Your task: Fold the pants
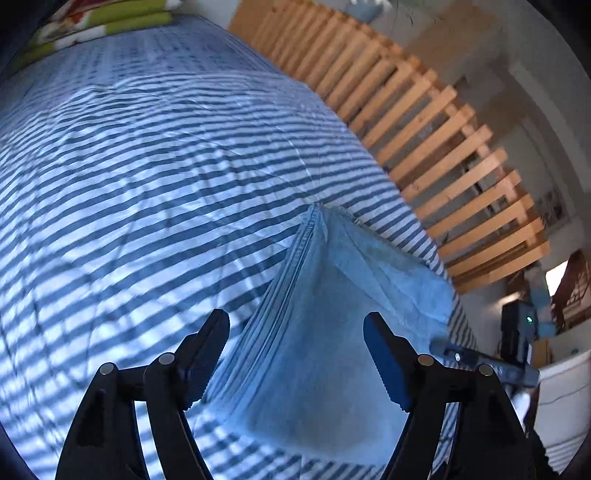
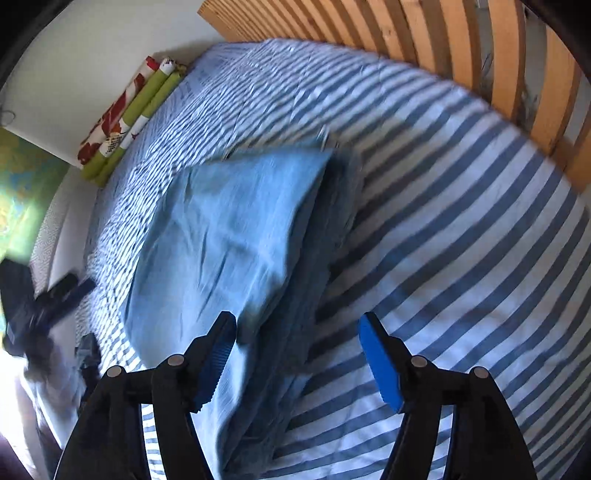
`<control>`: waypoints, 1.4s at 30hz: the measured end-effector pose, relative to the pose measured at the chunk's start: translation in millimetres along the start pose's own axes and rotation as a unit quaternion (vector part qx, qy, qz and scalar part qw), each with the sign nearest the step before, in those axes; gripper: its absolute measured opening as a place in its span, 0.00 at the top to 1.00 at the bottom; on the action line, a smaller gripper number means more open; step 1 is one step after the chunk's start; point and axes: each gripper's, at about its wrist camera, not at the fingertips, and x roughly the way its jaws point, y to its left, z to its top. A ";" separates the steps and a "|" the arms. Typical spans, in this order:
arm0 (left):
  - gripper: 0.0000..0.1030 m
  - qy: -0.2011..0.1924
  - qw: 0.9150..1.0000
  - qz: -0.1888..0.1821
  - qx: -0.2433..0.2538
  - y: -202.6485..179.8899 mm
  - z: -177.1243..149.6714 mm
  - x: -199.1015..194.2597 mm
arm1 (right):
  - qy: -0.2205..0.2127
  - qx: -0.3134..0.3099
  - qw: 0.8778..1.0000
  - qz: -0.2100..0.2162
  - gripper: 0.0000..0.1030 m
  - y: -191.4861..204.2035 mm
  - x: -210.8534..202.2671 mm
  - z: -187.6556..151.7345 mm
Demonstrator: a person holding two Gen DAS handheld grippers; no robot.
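Observation:
Light blue pants point(image 1: 332, 295) lie folded into a compact stack on the blue-and-white striped bed cover point(image 1: 147, 184). My left gripper point(image 1: 295, 321) hovers over the stack's near end, open, and its pads do not touch the cloth. In the right wrist view the same pants point(image 2: 229, 229) appear as a blurred folded rectangle with layered edges on its right side. My right gripper point(image 2: 295, 321) is open above the near right corner of the stack. Nothing is pressed between its blue pads point(image 2: 380, 362).
A wooden slatted bed rail point(image 1: 424, 129) point(image 2: 461, 55) borders the bed's far side. Folded green and floral bedding point(image 2: 129, 122) point(image 1: 92, 22) lies at one end by the white wall. A dark device with a green light point(image 1: 517, 332) shows past the bed's edge.

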 end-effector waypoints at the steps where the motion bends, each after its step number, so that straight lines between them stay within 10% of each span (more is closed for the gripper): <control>1: 0.24 0.014 1.000 0.000 0.004 -1.9 7.1 11.6 | 0.002 0.005 1.000 0.009 0.37 0.7 3.1 -3.9; 9: 0.24 0.105 0.994 -0.019 0.006 0.3 19.8 104.4 | -0.007 0.012 1.000 0.015 0.26 -0.6 32.2 1.7; 18: 0.16 0.088 0.993 -0.070 0.028 -14.7 16.5 126.6 | -0.008 0.016 0.998 0.055 0.20 -3.7 41.5 16.6; 22: 0.43 0.082 0.994 -0.072 0.023 -16.6 17.4 126.1 | 0.000 -0.008 0.999 0.053 0.60 12.5 50.3 20.1; 26: 0.67 0.062 0.995 -0.079 -0.010 -4.5 8.4 113.0 | -0.003 -0.043 0.999 0.028 0.74 28.5 48.8 22.6; 35: 0.79 -0.004 0.995 -0.096 -0.027 -12.1 -6.3 42.3 | -0.033 -0.170 0.985 -0.025 0.83 88.9 8.5 32.2; 42: 0.82 -0.098 0.987 -0.114 -0.050 -5.5 18.1 -21.9 | -0.074 -0.277 0.957 -0.041 0.83 154.5 -12.6 102.2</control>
